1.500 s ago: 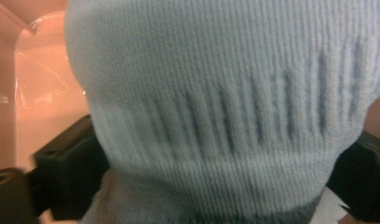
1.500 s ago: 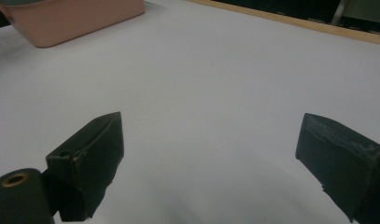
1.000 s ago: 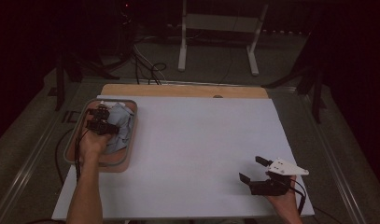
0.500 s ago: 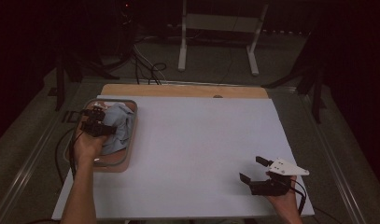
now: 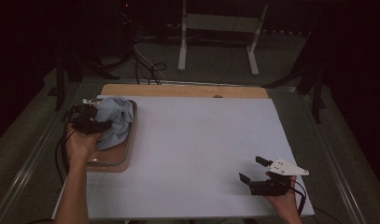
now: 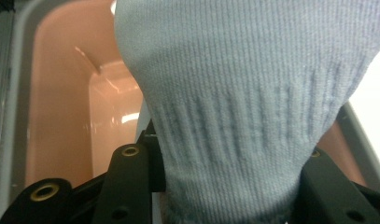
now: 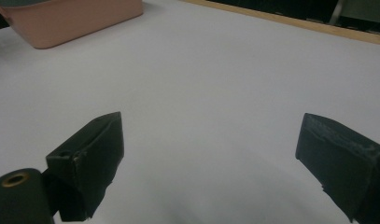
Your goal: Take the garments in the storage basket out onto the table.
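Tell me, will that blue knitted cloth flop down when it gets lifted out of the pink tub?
Probably floppy: the blue cloth already bunches and folds in the left gripper. Its ribbed knit looks soft and grippy, so it likely won't slip. It seems light, sagging over the pink tub.

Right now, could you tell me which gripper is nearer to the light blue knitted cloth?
Left. The left gripper grips the light blue knitted cloth over the pink tray; the right gripper sits open across the table.
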The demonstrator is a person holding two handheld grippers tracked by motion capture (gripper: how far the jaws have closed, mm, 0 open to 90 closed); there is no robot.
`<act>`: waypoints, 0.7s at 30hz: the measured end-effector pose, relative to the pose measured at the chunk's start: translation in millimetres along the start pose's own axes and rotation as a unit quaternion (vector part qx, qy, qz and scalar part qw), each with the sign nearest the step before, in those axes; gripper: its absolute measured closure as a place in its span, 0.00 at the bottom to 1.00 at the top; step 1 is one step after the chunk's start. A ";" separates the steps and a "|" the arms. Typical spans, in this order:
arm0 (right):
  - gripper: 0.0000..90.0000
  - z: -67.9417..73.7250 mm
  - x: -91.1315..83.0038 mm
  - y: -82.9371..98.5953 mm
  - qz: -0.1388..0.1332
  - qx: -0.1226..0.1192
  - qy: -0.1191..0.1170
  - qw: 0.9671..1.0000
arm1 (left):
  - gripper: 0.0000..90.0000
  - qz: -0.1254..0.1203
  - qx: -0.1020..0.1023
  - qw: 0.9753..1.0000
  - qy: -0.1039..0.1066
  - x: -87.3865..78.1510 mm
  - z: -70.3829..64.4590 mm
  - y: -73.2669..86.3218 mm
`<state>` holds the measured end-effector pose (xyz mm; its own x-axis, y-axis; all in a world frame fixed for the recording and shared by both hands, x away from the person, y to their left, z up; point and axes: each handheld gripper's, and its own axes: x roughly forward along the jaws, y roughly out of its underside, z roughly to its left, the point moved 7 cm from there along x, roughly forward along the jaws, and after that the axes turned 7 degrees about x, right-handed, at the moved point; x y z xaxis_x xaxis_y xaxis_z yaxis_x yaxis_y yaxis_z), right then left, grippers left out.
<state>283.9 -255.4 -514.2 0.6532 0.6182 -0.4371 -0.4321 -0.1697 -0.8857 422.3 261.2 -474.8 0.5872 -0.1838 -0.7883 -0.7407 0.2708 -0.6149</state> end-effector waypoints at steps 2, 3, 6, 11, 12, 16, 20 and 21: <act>0.09 0.0 0.1 0.0 0.000 0.000 0.000 1.000 | 0.65 -0.010 -0.001 1.000 0.004 -3.6 -0.4 -3.0; 0.09 0.1 0.2 0.1 0.001 0.001 0.000 1.000 | 0.65 -0.013 -0.001 1.000 0.005 -5.3 -1.0 -4.4; 0.09 0.2 0.5 0.1 0.001 -0.002 0.000 1.000 | 0.65 -0.018 0.004 1.000 0.005 -8.8 -3.1 -8.6; 0.09 0.1 0.7 0.1 0.000 0.000 -0.001 1.000 | 0.65 -0.027 0.011 1.000 0.007 -12.4 -8.0 -15.7; 0.09 -0.2 0.6 0.1 0.000 0.000 0.000 1.000 | 0.65 -0.029 0.012 0.999 0.007 -13.2 -9.0 -17.0; 0.09 0.0 0.8 0.3 0.001 0.000 0.000 1.000 | 0.65 -0.034 0.018 0.999 0.008 -16.0 -12.3 -21.7; 0.09 0.0 1.0 0.4 0.001 0.000 0.000 1.000 | 0.65 -0.042 0.020 0.999 0.011 -20.3 -14.6 -26.2; 0.09 -0.1 1.1 0.4 0.001 0.001 0.000 1.000 | 0.65 -0.044 0.020 0.999 0.012 -21.5 -15.4 -27.3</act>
<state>284.5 -254.8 -515.0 0.6528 0.6173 -0.4392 -0.4342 -0.1702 -0.8846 424.9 243.2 -441.3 0.6404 -0.2314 -0.7323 -0.6732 0.2897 -0.6803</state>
